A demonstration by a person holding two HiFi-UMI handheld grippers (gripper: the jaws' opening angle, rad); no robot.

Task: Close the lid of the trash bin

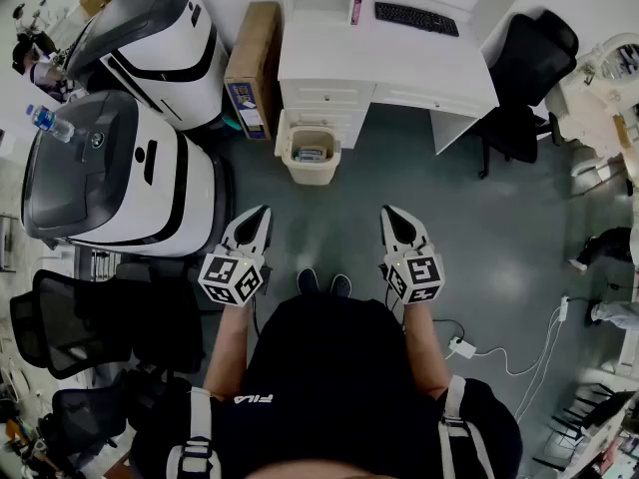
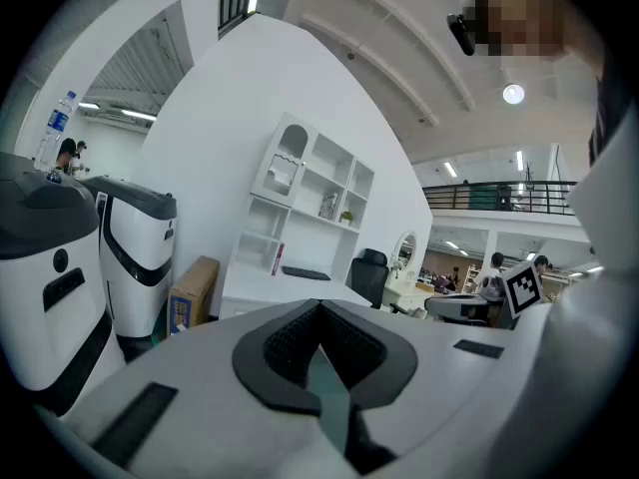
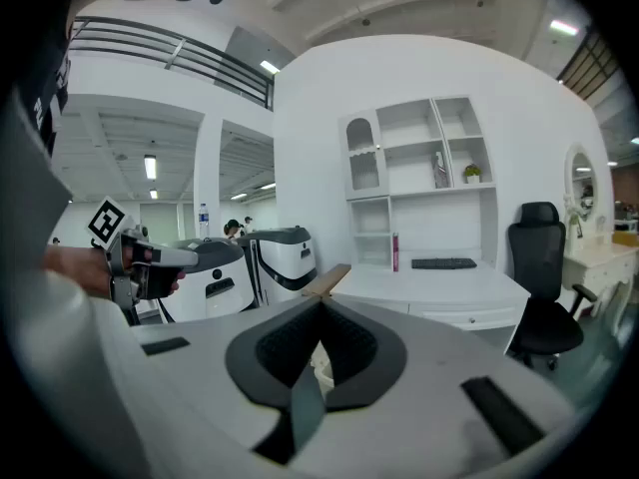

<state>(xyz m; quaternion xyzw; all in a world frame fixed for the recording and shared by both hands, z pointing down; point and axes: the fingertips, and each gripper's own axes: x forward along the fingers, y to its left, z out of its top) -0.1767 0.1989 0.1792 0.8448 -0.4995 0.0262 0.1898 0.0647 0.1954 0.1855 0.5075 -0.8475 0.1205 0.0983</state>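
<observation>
The open bin (image 1: pixel 312 175) stands well ahead, nearer the left gripper (image 1: pixel 258 224) than the right gripper (image 1: pixel 395 224), both closed and empty

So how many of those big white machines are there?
2 white machines. One stands at the back, beside the cardboard box. The other is nearer, left of the trash bin. More may be hidden outside the picture.

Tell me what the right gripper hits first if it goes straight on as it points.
Probably the trash bin, which shows low and just ahead of the right gripper. Depth is unclear, so the floor might come first.
</observation>
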